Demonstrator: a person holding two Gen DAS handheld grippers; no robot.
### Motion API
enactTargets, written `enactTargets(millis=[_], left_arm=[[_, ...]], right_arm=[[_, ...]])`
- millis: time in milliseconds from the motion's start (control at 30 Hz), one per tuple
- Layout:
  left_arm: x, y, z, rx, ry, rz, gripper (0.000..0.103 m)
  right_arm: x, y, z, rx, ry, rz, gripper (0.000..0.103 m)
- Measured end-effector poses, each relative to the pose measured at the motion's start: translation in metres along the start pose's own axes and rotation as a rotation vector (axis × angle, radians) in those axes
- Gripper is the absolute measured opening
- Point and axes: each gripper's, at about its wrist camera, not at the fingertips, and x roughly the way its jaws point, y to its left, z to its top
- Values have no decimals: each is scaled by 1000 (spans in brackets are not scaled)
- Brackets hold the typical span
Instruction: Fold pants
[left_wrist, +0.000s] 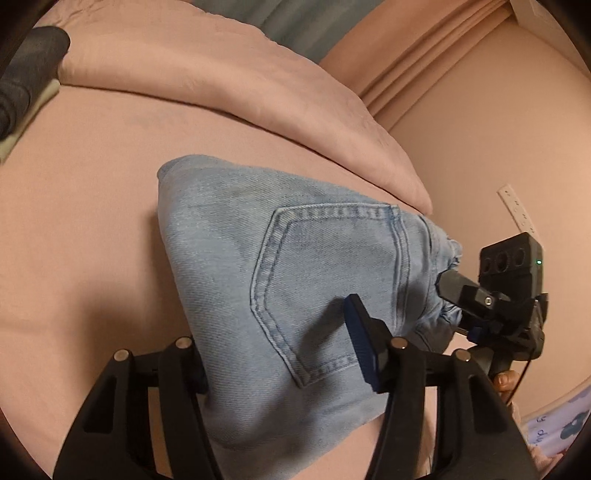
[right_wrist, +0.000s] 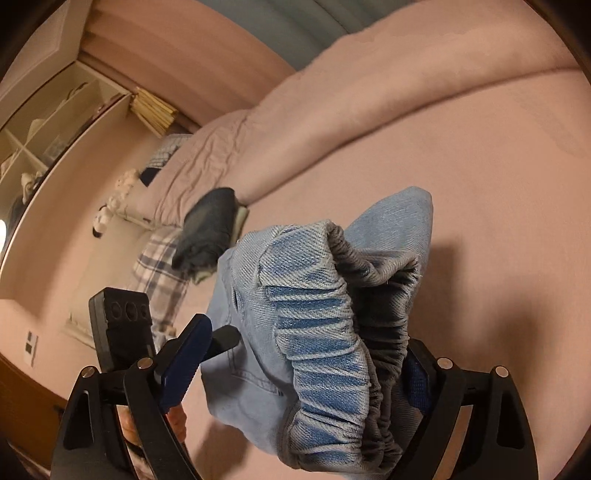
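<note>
Two grippers on light-blue folded denim pants (left_wrist: 280, 266) | pants lifted above pink bed (left_wrist: 92, 221) | left fingers (left_wrist: 360, 343) clamping pocket side | right fingers (right_wrist: 415, 376) spread around elastic waistband

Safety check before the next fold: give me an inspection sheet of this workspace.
Surface: pink bed sheet, smooth.
Job's things: light blue pants, folded, back pocket up; elastic waistband bunched.
Clutter: dark folded clothes, plaid cloth, pink blanket heaped at the back.
Tools: left tool has the pants between its fingers; right tool straddles the waistband; whether either is pressing on the fabric is unclear.
Cables: thin black cable by the right tool.
Surroundings: shelf with books, soft toys, and what looks like a white socket strip on the wall.
</note>
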Motion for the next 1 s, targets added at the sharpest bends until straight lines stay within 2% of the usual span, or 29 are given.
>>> enactTargets(millis=[233,300,433,467,600,633,667,700,800,867,1000], left_arm=[[34,33,37,-19,20,59,58],[49,41,41,-46,42,88,59],[66,59,39,-83,72,170,65],[63,59,36,-84,69,187,72],[41,52,37,-41,28,342,77],[31,44,36,-11,17,403,81],[25,38,35,4,8,431,88],[17,32,35,23,-8,466,90],[-14,9,28,62,-46,507,101],[-36,-10,22,84,-81,538,102],[-69,-31,8,98,-92,572,102]], right_arm=[[44,-21,33,18,-4,-3,92],[61,-30,37,25,19,-30,92],[86,-57,33,53,92,-146,92],[88,-64,30,61,106,-164,92],[65,-64,29,36,59,-219,92],[57,-62,30,22,38,-249,92],[45,-52,32,-12,9,-307,92],[37,-44,32,-40,-10,-330,92],[11,-13,27,-129,-36,-406,92],[-2,7,20,-180,-45,-428,92],[-24,49,3,-243,-27,-428,92]])
